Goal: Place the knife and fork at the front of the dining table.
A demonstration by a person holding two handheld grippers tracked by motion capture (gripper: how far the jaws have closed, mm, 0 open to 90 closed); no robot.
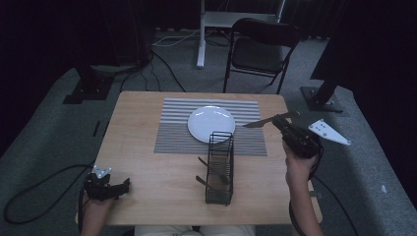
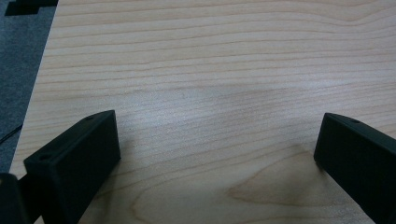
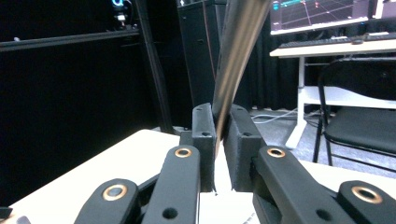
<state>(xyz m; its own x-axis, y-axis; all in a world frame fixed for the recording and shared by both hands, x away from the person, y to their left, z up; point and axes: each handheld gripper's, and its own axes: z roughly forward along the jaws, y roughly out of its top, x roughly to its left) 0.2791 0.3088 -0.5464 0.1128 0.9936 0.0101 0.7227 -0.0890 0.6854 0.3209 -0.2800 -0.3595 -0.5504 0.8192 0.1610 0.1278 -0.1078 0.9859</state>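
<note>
While the knife [image 1: 262,121] hangs pinched between the pressed-together jaws of the right gripper [image 1: 279,119], its blade pointing at the right rim of the white plate [image 1: 211,124], the step in hand looks like setting cutlery beside that plate. Next it likely needs lowering flat onto the striped mat [image 1: 174,132] just right of the plate. Nearer than the plate stands the wire caddy [image 1: 220,167]; the left gripper [image 1: 124,185] rests spread and empty, well left of it.
</note>
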